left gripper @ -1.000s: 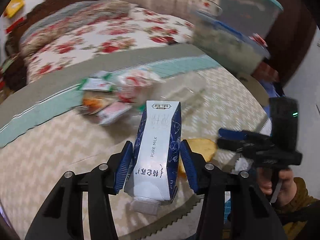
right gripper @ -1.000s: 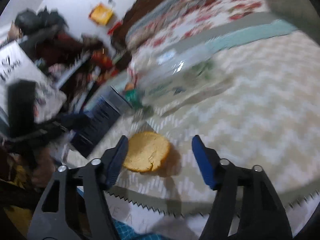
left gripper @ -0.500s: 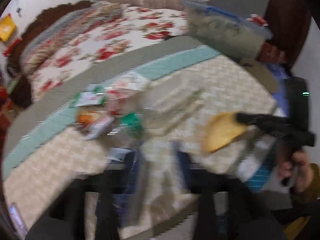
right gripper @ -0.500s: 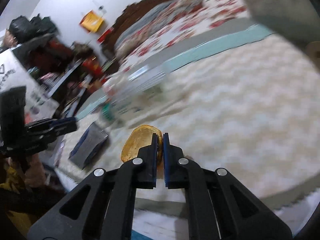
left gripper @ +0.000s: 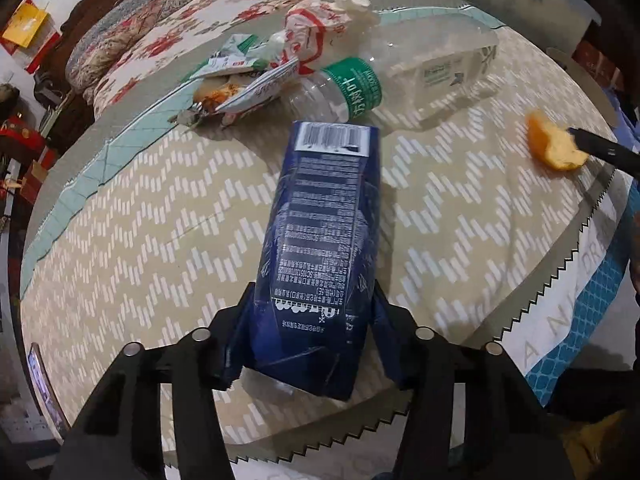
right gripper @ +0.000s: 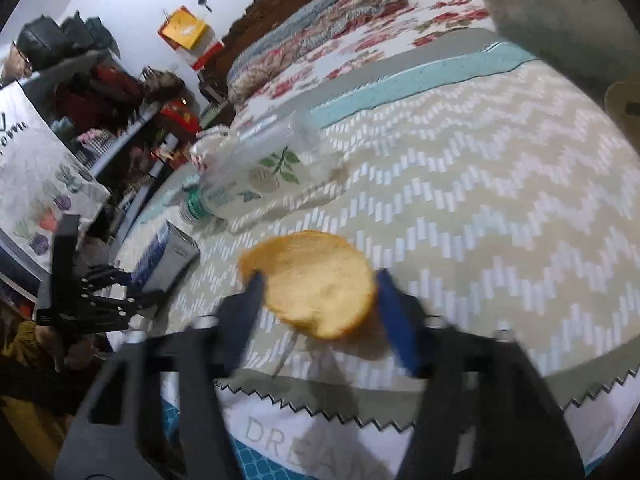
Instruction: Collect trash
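My left gripper (left gripper: 312, 312) is shut on a blue milk carton (left gripper: 324, 248), which lies along the round table with its barcode end pointing away. My right gripper (right gripper: 320, 296) has its fingers spread on either side of an orange peel (right gripper: 312, 300) near the table's front edge; the view is blurred, so the grip is unclear. In the left wrist view the peel (left gripper: 554, 148) sits at one right fingertip. A clear plastic bottle with a green label (left gripper: 400, 76) lies beyond the carton. Crumpled snack wrappers (left gripper: 256, 76) lie at the far side.
The round table has a beige zigzag cloth (left gripper: 140, 240) with a sawtooth edge. A bed with a floral cover (left gripper: 200, 28) stands behind it. Cluttered shelves (right gripper: 100, 92) are at the left. The bottle also shows in the right wrist view (right gripper: 260, 172).
The carton in my left gripper has turned so its dark printed side now faces up. My right gripper closed on the peel, and its fingers now stand apart around it.
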